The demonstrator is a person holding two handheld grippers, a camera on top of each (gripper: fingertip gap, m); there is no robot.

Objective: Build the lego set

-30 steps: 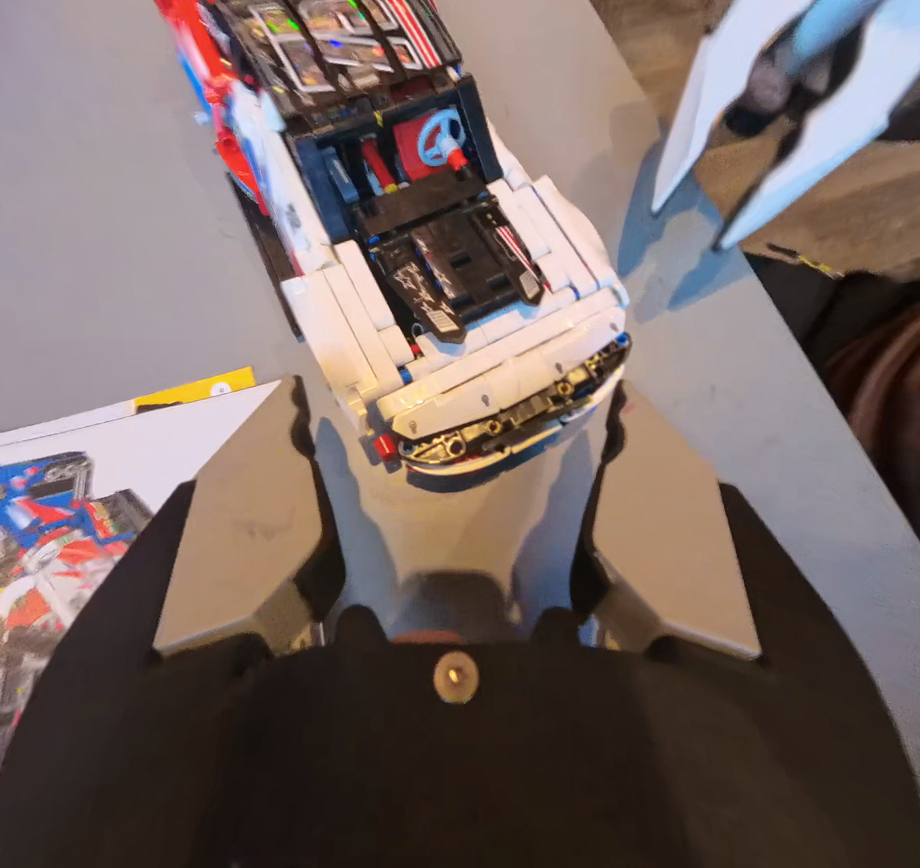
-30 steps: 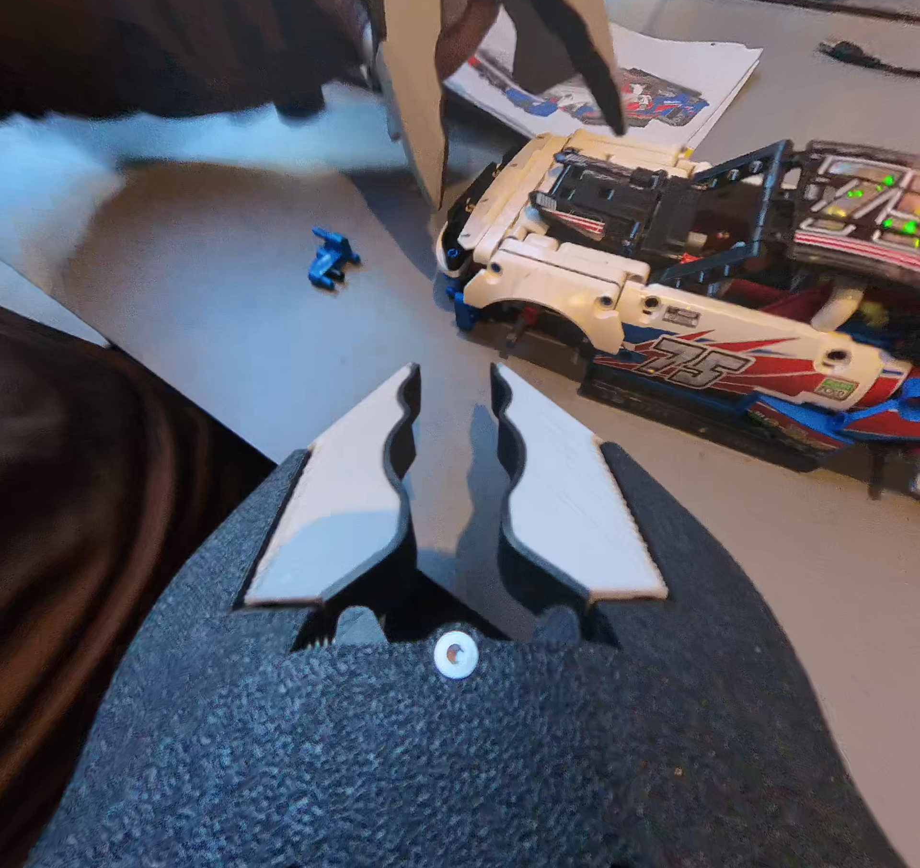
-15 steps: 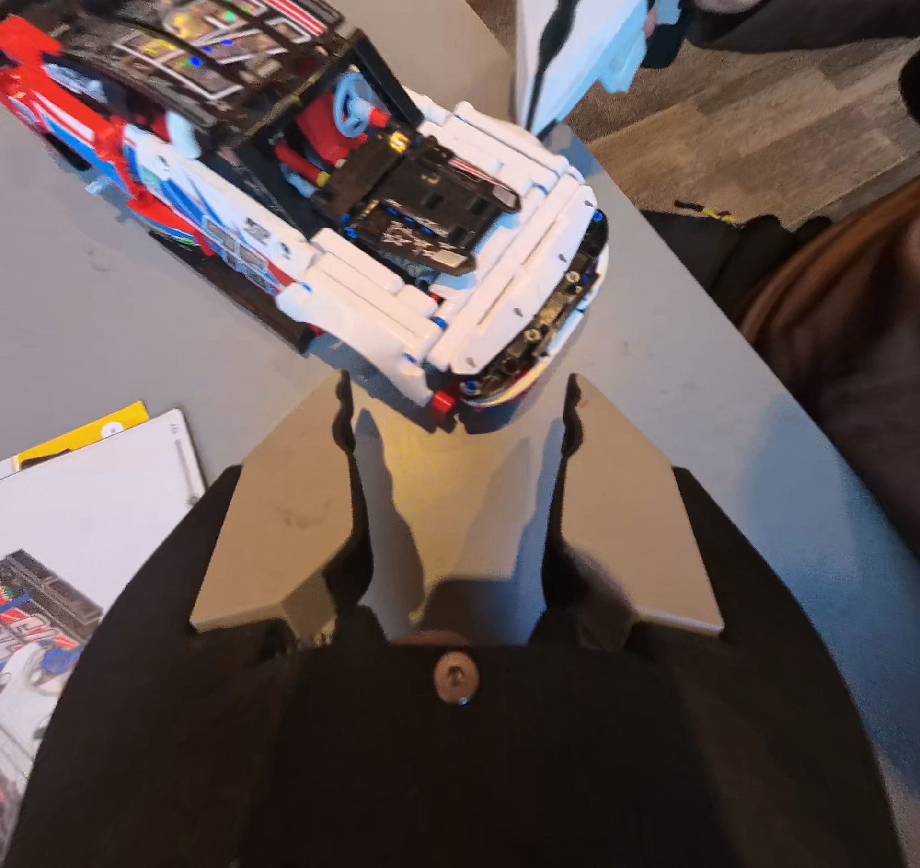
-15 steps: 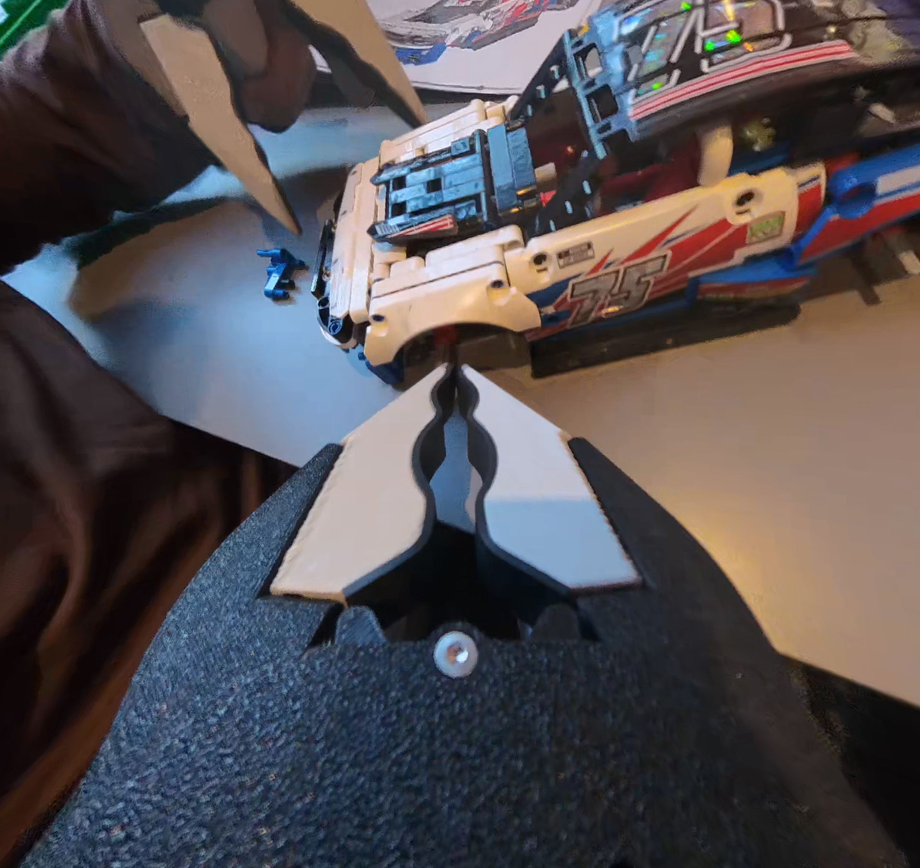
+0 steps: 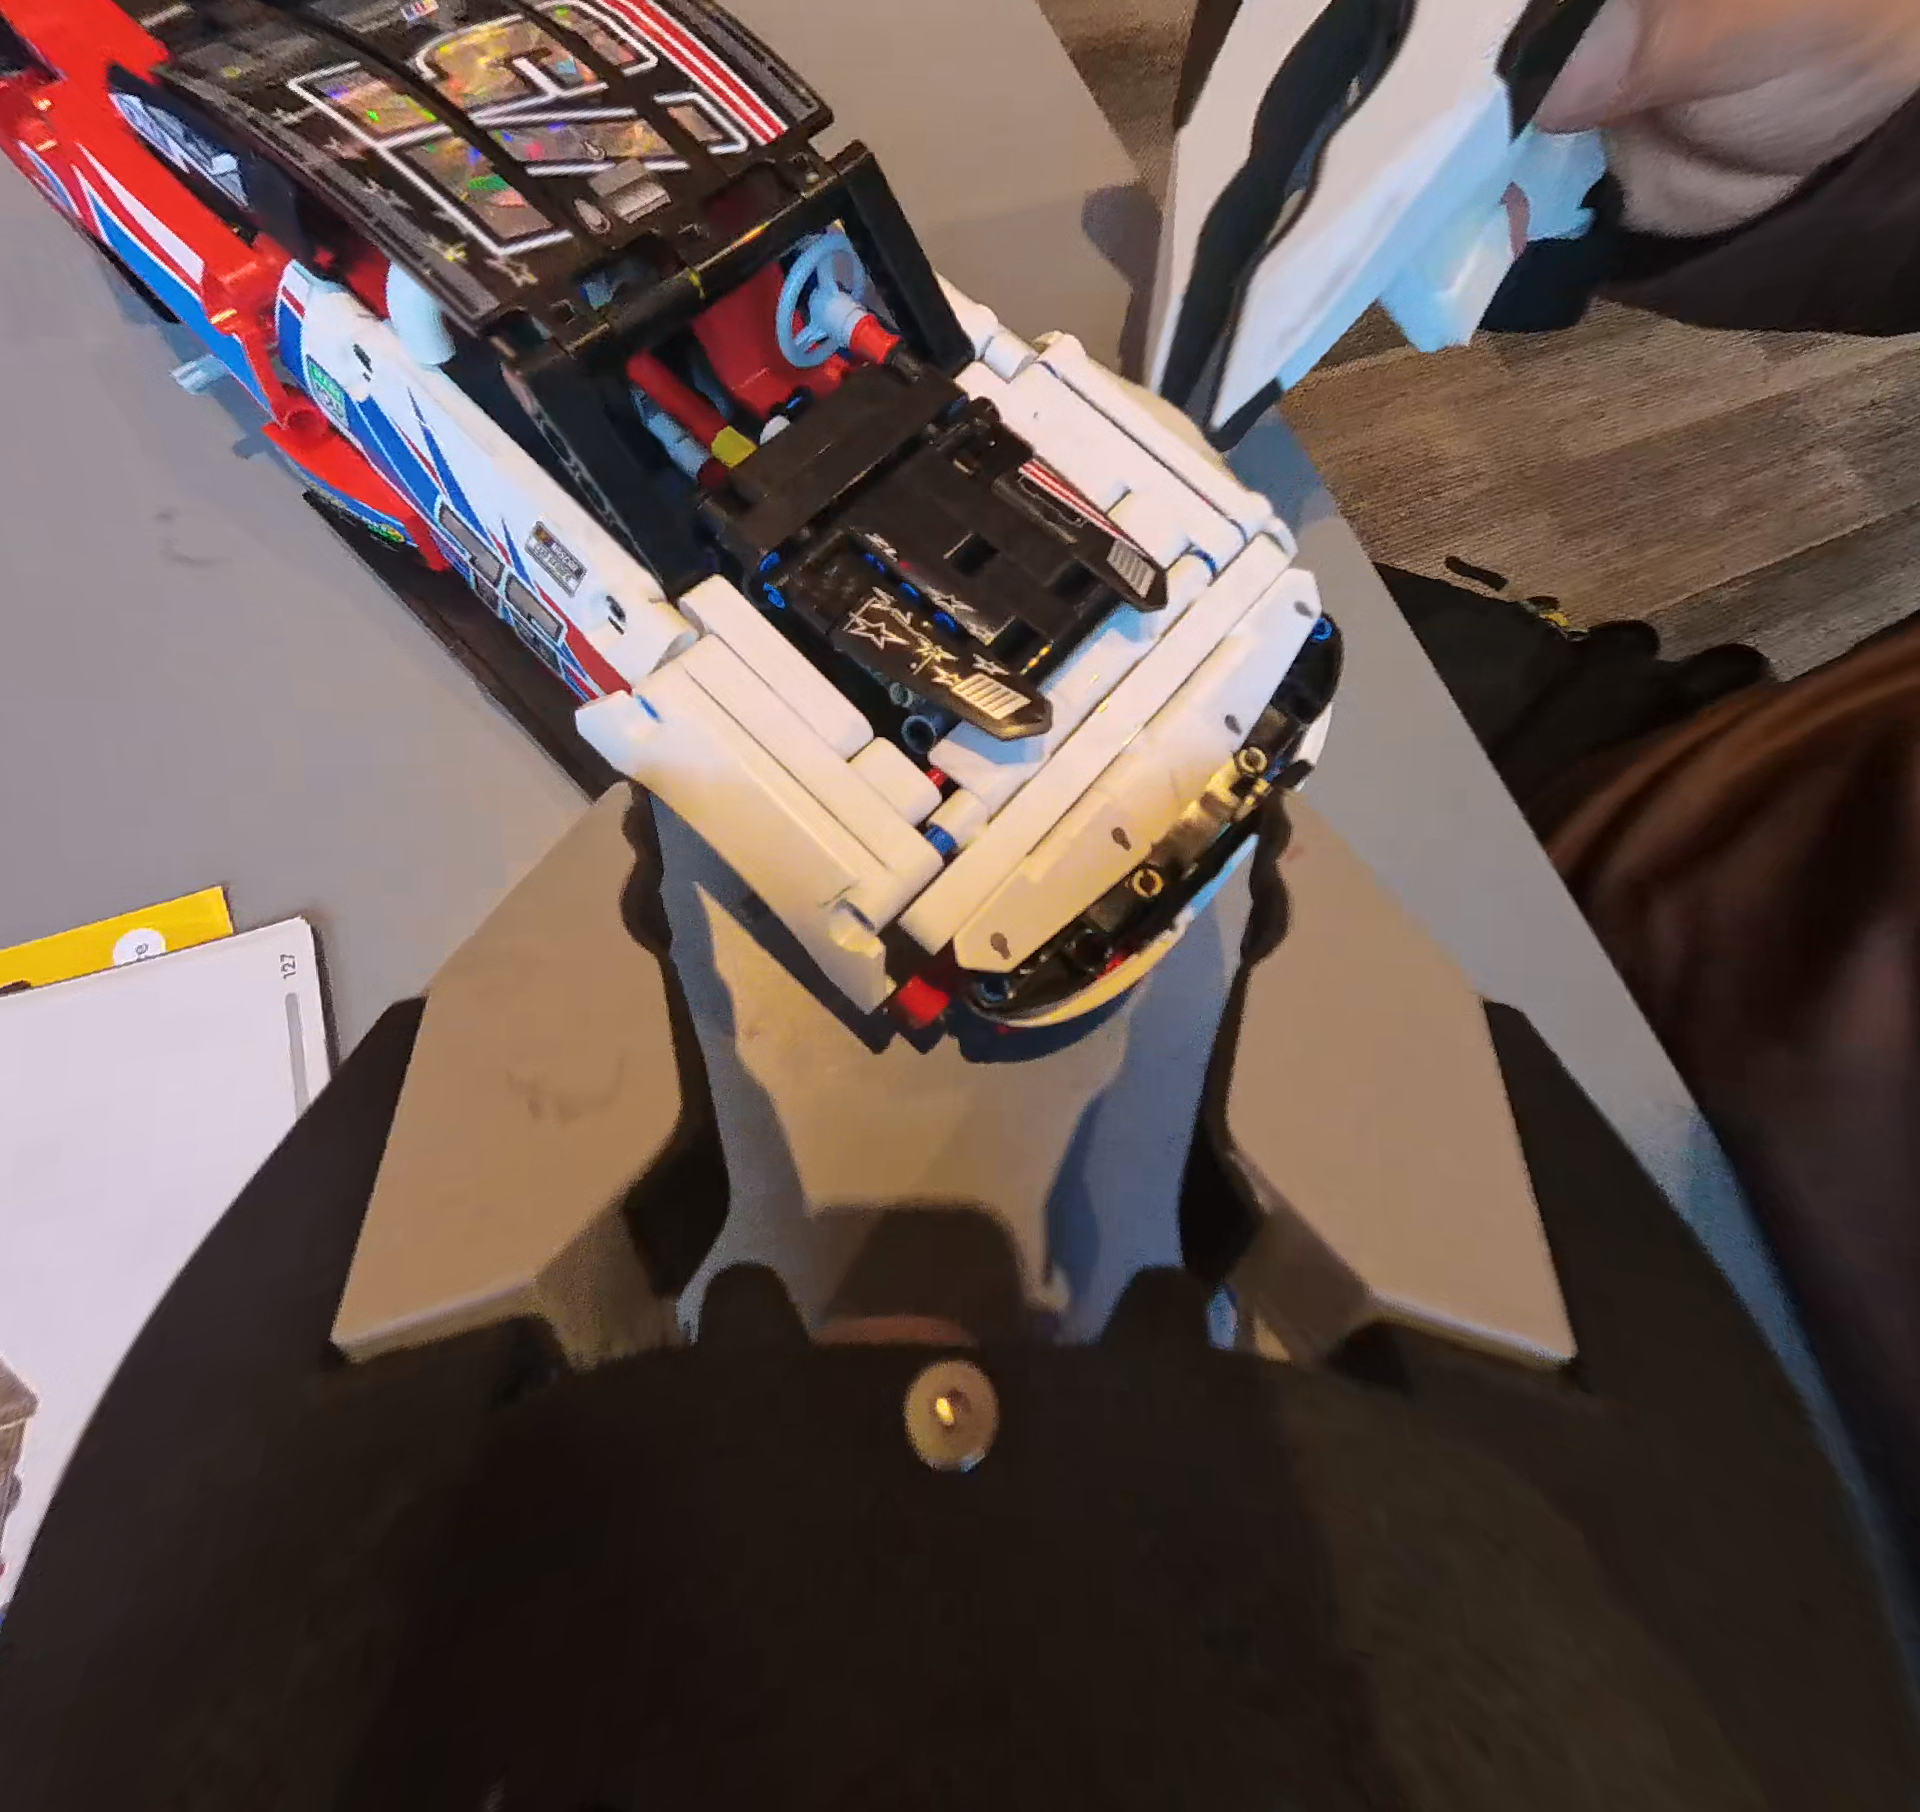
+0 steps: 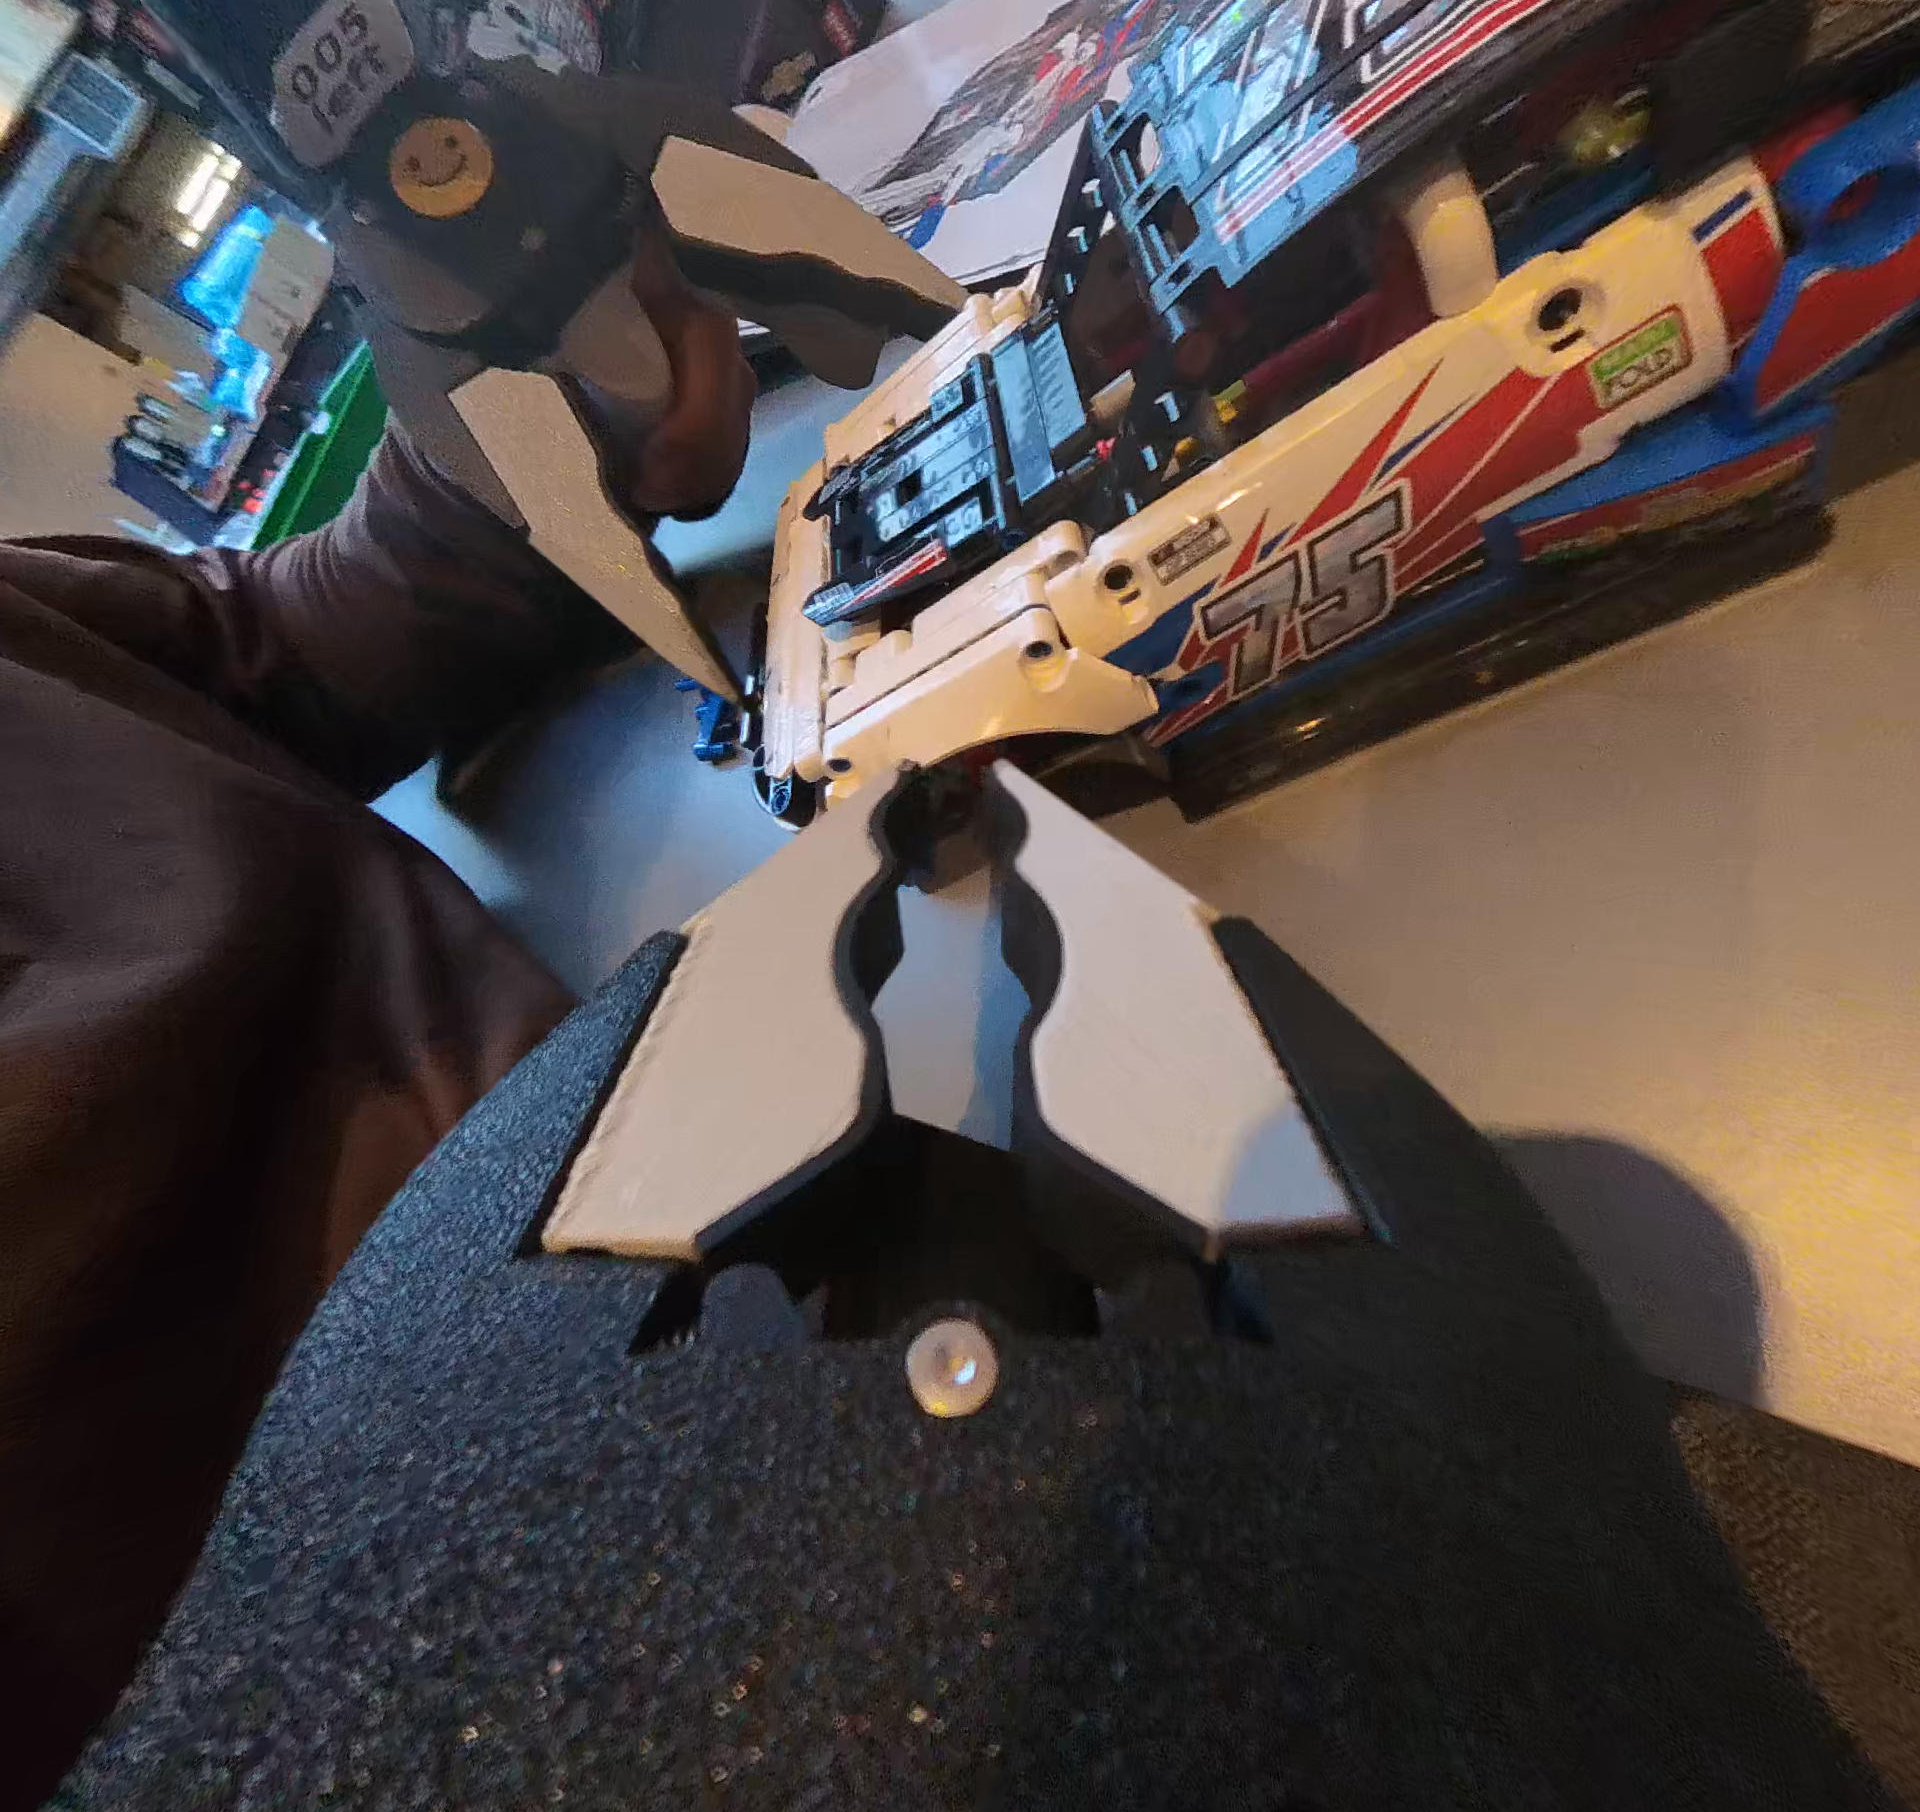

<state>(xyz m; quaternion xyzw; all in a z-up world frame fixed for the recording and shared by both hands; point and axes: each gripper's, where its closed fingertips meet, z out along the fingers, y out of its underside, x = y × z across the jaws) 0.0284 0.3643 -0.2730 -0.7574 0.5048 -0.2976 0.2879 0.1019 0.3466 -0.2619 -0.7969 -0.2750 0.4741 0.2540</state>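
Observation:
The lego race car (image 5: 790, 557) has a white nose, a black hood and roof, and red and blue sides, and it lies on the grey table (image 5: 208, 682). My left gripper (image 5: 956, 827) is open, with the car's nose between its fingertips. It also shows in the right wrist view (image 6: 850, 505). My right gripper (image 6: 940, 791) has its jaws a narrow gap apart at the front wheel arch of the car (image 6: 1143, 557). A dark part under the arch shows between the tips; I cannot tell if they touch it. A small blue piece (image 6: 712, 723) lies by the nose.
An instruction booklet (image 5: 135, 1118) lies left of my left gripper and also shows behind the car (image 6: 987, 131). The table edge runs diagonally at the right, with a person's brown clothing (image 5: 1714, 931) beyond it. A hand (image 5: 1725, 69) holds the right gripper (image 5: 1200, 412). There is about 9 centimetres between the tips of the two grippers.
My left gripper has moved forward, so the car's nose now sits between its fingers. My right gripper shut while moving to the wheel arch, and its tips have parted slightly since.

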